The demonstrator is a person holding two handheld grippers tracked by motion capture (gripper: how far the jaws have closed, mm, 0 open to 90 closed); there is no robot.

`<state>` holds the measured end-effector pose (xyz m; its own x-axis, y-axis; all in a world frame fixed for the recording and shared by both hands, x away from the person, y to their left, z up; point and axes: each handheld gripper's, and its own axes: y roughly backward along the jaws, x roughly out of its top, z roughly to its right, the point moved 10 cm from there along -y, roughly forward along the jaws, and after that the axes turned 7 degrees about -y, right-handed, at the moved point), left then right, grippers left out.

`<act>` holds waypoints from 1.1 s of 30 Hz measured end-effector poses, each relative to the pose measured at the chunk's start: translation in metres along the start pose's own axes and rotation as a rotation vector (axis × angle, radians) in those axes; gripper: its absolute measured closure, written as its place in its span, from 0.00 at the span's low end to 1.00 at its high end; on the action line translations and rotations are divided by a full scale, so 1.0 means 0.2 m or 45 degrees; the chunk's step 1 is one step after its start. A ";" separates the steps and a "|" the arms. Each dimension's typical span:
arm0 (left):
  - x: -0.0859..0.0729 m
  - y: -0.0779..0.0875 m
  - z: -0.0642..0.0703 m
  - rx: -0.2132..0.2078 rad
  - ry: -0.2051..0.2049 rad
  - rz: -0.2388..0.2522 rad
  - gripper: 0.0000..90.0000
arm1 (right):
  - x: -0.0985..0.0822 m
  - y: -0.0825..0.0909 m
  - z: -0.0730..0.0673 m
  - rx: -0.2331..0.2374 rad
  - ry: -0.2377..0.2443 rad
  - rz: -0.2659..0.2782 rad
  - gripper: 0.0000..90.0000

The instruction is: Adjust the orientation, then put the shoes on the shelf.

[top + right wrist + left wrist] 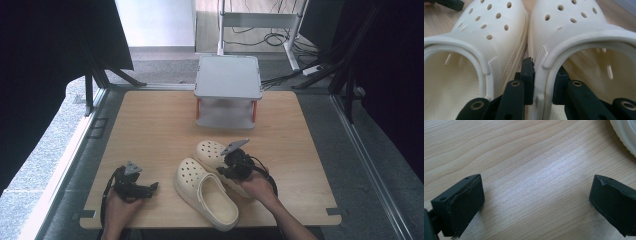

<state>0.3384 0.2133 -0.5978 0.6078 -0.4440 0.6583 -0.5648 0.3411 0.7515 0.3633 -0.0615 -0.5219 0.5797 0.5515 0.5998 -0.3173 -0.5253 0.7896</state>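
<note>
Right clog (584, 32), frame centre, side wall clamped by right gripper (544, 82), touching left clog (491, 27); left gripper (536, 202) open, lower left.

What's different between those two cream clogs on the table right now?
The right gripper is clamped on the side wall of the farther clog, while the nearer clog lies free, touched by neither gripper. The nearer clog shows whole from above; the farther clog's heel is hidden under the hand. Both are cream, perforated on top, and lie side by side, toes pointing the same way.
</note>
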 end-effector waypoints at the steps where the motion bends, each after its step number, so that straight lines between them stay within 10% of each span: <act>1: 0.00 0.00 0.00 0.000 0.000 0.000 0.00 | 0.00 0.00 -0.01 0.014 -0.007 -0.004 0.84; 11: 0.00 0.00 0.00 -0.001 0.000 0.000 0.00 | -0.05 0.00 -0.05 0.084 -0.009 -0.032 0.79; 18: 0.00 0.00 0.00 -0.001 0.000 0.000 0.00 | -0.05 0.06 -0.01 0.054 0.015 -0.029 0.48; 33: 0.00 0.00 0.00 -0.001 -0.001 -0.001 0.00 | -0.09 0.22 -0.05 0.138 0.025 0.031 0.28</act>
<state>0.3383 0.2133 -0.5978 0.6081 -0.4449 0.6575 -0.5635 0.3415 0.7522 0.3314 -0.0884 -0.4967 0.5574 0.5500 0.6220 -0.2474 -0.6050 0.7568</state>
